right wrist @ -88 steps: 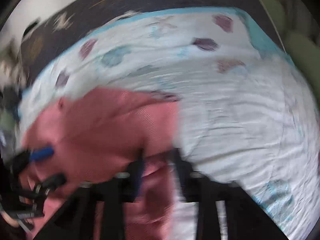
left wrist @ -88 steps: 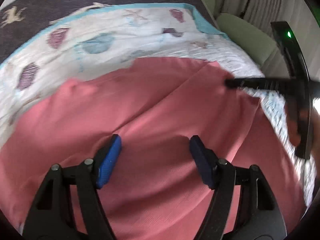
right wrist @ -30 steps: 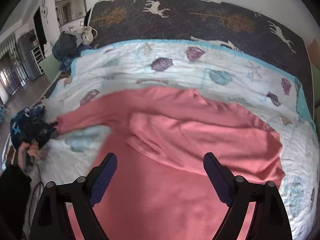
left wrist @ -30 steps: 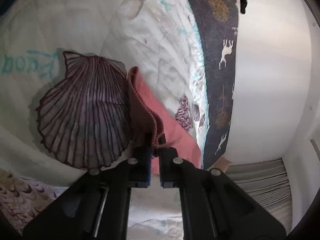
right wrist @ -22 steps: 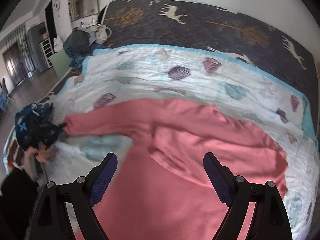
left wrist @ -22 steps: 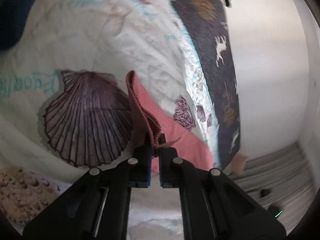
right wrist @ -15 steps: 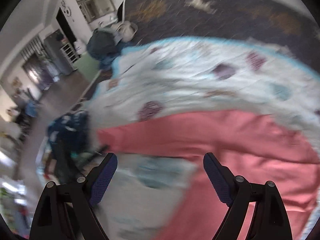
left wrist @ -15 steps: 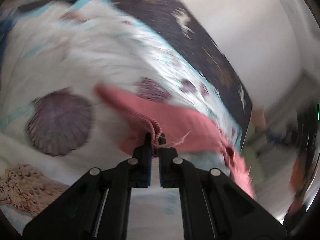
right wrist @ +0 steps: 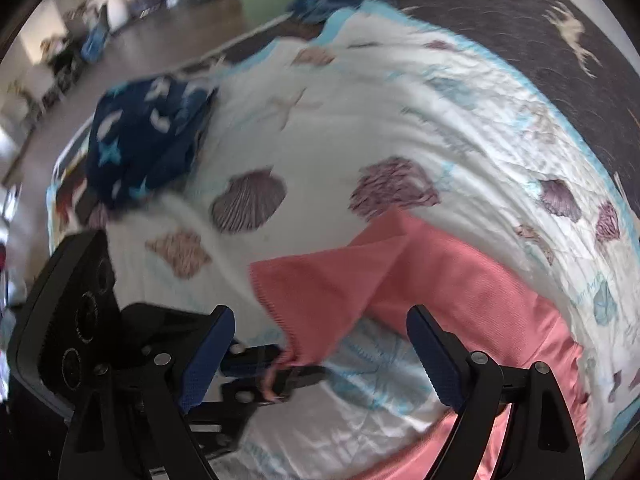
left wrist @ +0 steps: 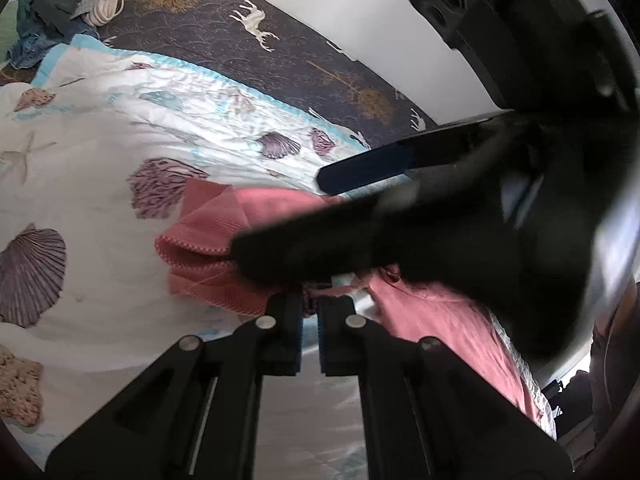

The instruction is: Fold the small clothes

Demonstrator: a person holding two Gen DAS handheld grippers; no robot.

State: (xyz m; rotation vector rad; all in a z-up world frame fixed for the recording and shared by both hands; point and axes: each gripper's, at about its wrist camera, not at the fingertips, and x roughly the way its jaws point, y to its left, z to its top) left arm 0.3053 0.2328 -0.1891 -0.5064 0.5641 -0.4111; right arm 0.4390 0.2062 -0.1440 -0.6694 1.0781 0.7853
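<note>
The sleeve (right wrist: 320, 292) lies on the quilt (right wrist: 360, 132) ahead of the right gripper (right wrist: 316, 354); a bundle (right wrist: 144, 140), probably clothes, sits far left.

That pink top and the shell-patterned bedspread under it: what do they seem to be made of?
The pink top looks like a soft matte knit, probably cotton: fine ribbed texture, scalloped stitched edge, limp drape. The shell-patterned bedspread seems a printed, quilted cotton-like fabric with a faint sheen: stitched lines and puckered wrinkles.
</note>
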